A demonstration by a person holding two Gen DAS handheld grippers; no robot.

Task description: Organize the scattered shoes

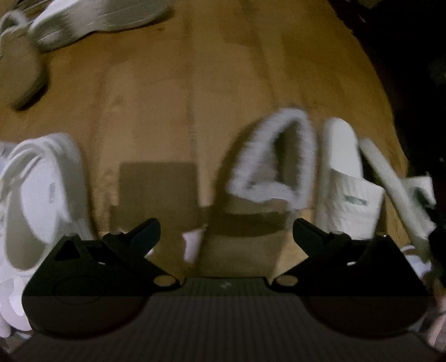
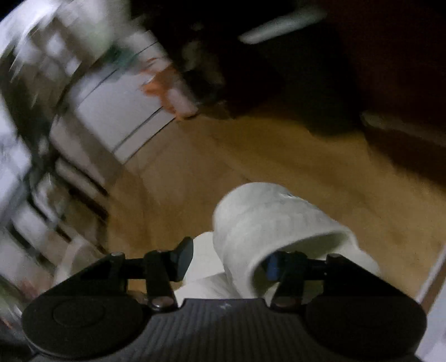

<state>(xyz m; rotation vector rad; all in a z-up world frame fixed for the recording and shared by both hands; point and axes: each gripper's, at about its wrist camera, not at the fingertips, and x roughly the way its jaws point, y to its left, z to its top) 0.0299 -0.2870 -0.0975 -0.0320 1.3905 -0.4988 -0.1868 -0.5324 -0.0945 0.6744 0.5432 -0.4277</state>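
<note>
Beside the fur-trimmed slipper (image 1: 274,164) on the wooden floor (image 1: 172,92), a white slide (image 1: 348,178) already sits in line, while more pale shoes (image 1: 92,19) lie loose well beyond it. Near that slipper the left tool (image 1: 226,234) hangs wide open and empty. The right tool (image 2: 227,263), one finger (image 2: 271,264) inside the strap, seems to grip another white slide (image 2: 276,225), so most sorting remains.

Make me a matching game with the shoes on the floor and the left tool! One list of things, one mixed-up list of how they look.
Things:
1 slipper
2 sandal
3 sneaker
4 left tool

Looks:
A open and empty
B green mark on its strap
C fuzzy white rim
D white, at the far left of the left view

Pairs: 1-C, 2-B, 3-D, 4-A
</note>
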